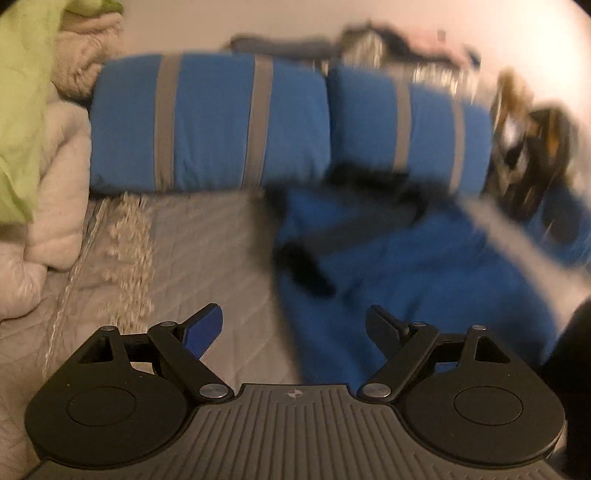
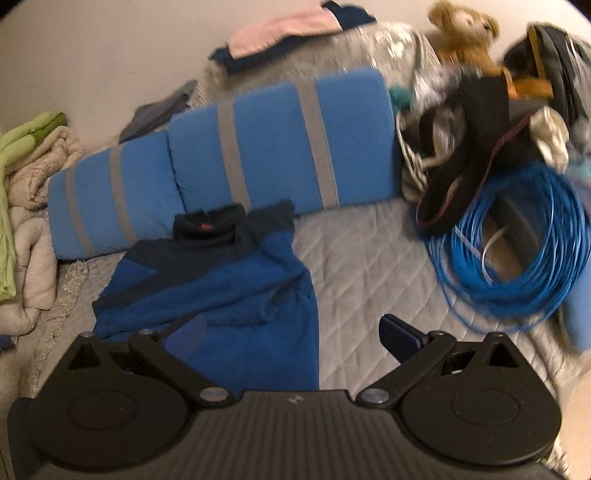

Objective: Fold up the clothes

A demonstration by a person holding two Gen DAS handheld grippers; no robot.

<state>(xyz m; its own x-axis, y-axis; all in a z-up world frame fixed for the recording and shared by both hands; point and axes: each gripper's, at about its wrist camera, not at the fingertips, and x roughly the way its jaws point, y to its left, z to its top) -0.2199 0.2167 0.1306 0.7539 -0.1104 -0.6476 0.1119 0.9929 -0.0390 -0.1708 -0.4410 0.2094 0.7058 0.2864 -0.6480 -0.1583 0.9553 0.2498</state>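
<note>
A blue fleece top (image 2: 229, 295) with a dark navy collar and shoulders lies partly folded on the grey quilted bed (image 2: 362, 266). In the left wrist view the top (image 1: 406, 288) is blurred and lies ahead and to the right. My left gripper (image 1: 295, 328) is open and empty, above the top's left edge. My right gripper (image 2: 291, 332) is open and empty, over the top's lower right edge. In the left wrist view the other gripper (image 1: 306, 266) is a dark blur over the top.
Two blue pillows with grey stripes (image 2: 240, 155) lie behind the top. A coil of blue cable (image 2: 517, 254), dark bags and a teddy bear (image 2: 465, 33) crowd the right. Beige and green bedding (image 1: 37, 147) piles at the left. Folded clothes (image 2: 284, 33) lie at the back.
</note>
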